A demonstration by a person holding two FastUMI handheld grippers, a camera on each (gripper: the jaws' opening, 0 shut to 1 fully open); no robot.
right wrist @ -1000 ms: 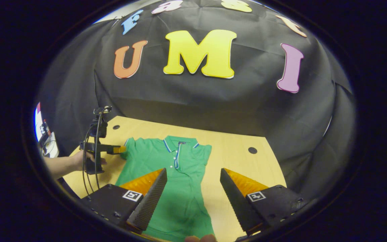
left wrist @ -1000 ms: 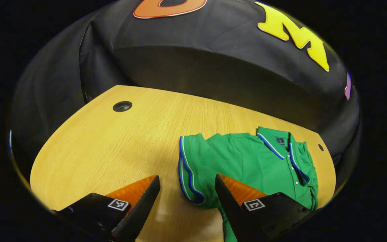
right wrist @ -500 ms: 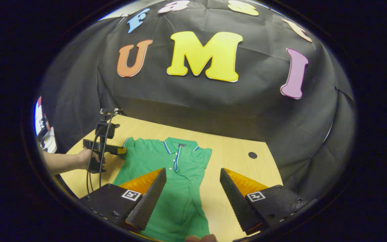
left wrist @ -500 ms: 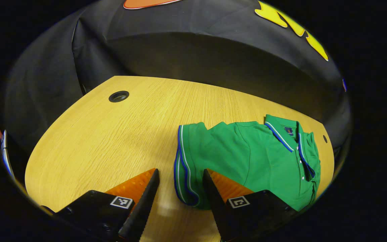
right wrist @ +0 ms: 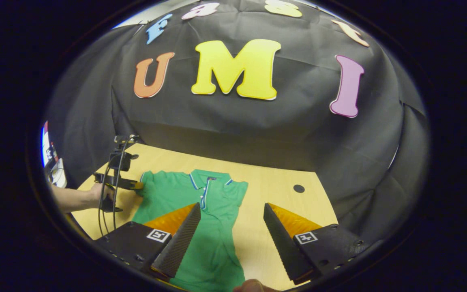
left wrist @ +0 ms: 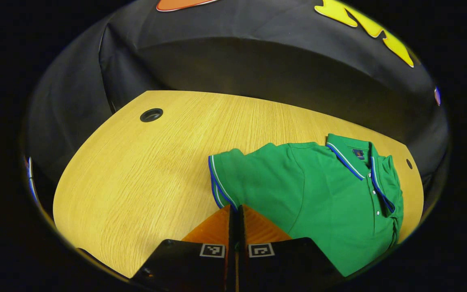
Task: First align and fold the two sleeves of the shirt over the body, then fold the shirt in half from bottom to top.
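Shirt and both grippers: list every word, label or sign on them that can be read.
On the shirt, neck label: too small to read.
On the left gripper, square markers: coded patterns, no words.
On the right gripper, square markers: coded patterns, no words.

Wooden table (left wrist: 144,170), light grain, curved edge. Round cable hole (left wrist: 151,115) at far corner; second hole (right wrist: 298,188) opposite side. Black cloth wall (left wrist: 258,73) behind.

The right gripper (right wrist: 231,221) was held open above the green shirt (right wrist: 201,227), spread on the wooden table (right wrist: 274,186).
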